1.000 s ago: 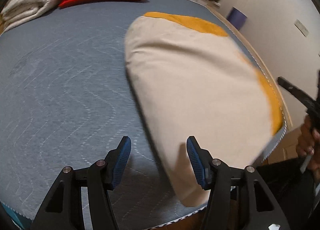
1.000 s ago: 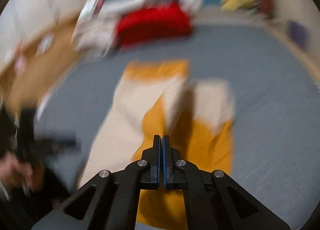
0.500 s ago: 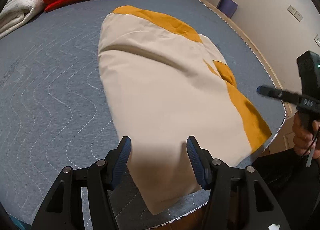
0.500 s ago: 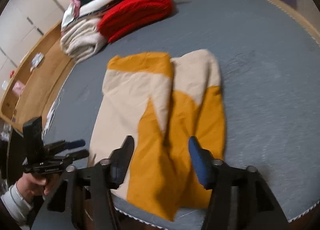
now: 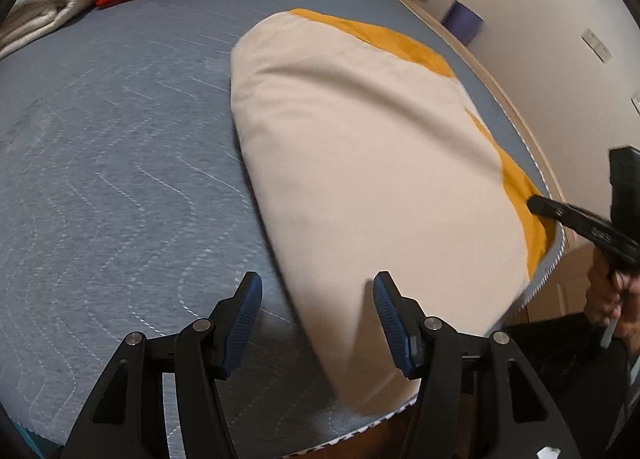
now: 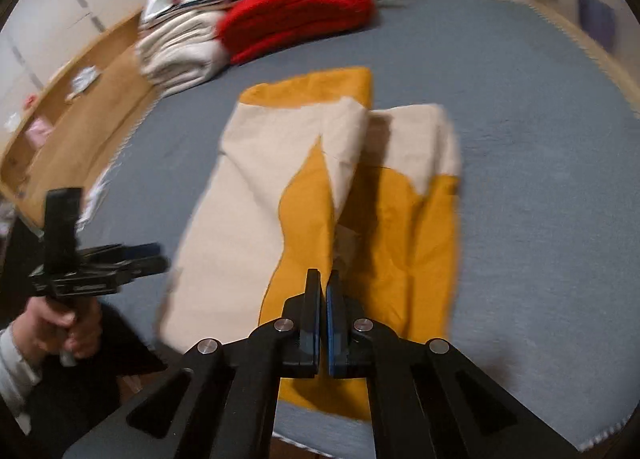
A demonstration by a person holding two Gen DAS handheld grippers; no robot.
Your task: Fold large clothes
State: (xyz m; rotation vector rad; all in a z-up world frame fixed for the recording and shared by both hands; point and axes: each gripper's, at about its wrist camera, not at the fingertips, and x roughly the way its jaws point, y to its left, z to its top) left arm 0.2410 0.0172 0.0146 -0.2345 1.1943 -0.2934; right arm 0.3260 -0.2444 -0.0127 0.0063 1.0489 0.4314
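Note:
A large cream and mustard-yellow garment [image 5: 360,163] lies folded lengthwise on the grey quilted bed [image 5: 112,163]. In the right wrist view the garment [image 6: 280,187] shows two layers with a raised fold down its middle. My left gripper [image 5: 318,299] is open and empty, just above the garment's near left corner. My right gripper [image 6: 323,291] is shut, with a fold of the yellow cloth rising at its tips; it also shows at the garment's right edge in the left wrist view [image 5: 538,205]. The left gripper shows at the left in the right wrist view [image 6: 152,255].
A folded red blanket [image 6: 296,15] and cream blankets [image 6: 180,51] are stacked at the bed's far side. A wooden shelf [image 6: 60,127] runs along the left. A wall [image 5: 560,39] and a purple bin [image 5: 464,21] stand beyond the right bed edge.
My right gripper was open half a second ago and is now shut at the garment's near edge. My left gripper stays open and has shifted left, off the cloth's middle.

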